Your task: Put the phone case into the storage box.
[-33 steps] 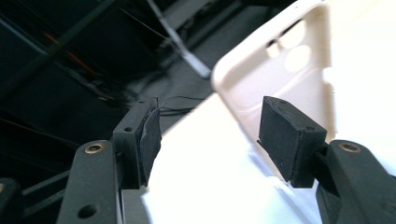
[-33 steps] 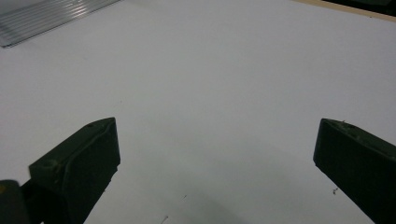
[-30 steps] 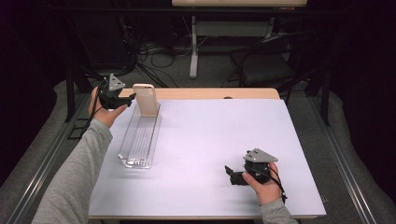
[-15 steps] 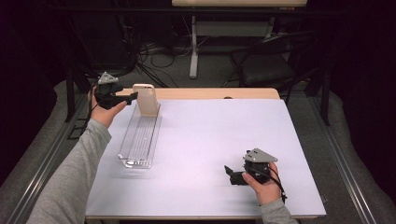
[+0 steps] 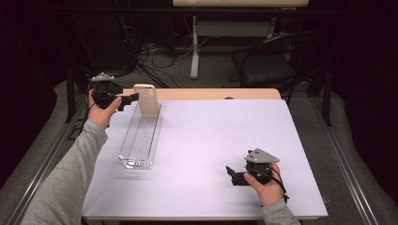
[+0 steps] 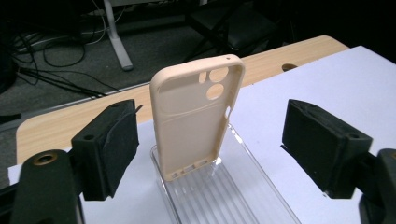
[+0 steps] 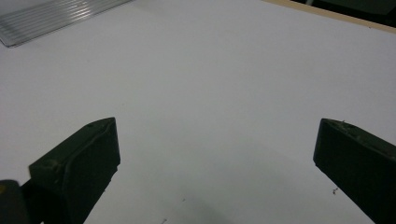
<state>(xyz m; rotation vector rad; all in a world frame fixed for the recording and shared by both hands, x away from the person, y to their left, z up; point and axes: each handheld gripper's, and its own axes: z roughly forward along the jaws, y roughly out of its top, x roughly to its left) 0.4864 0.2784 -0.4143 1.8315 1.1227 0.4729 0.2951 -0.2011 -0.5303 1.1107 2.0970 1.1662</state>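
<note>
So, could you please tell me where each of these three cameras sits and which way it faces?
High view: above the person's side, looking forward and down on the table; both forearms, the left gripper and right gripper show.
Left gripper view: rides the left gripper, facing the upright phone case in the clear tray; its open black fingers show.
Right gripper view: rides the right gripper, facing bare table; open fingers show.
Shared: all three views show the tray.

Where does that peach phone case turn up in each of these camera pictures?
High view: the phone case stands upper left, at the far end of the clear tray.
Left gripper view: the case stands upright at centre, between open jaws.
Right gripper view: not in it.
Shared landmark: the tray, at top left here.
</note>
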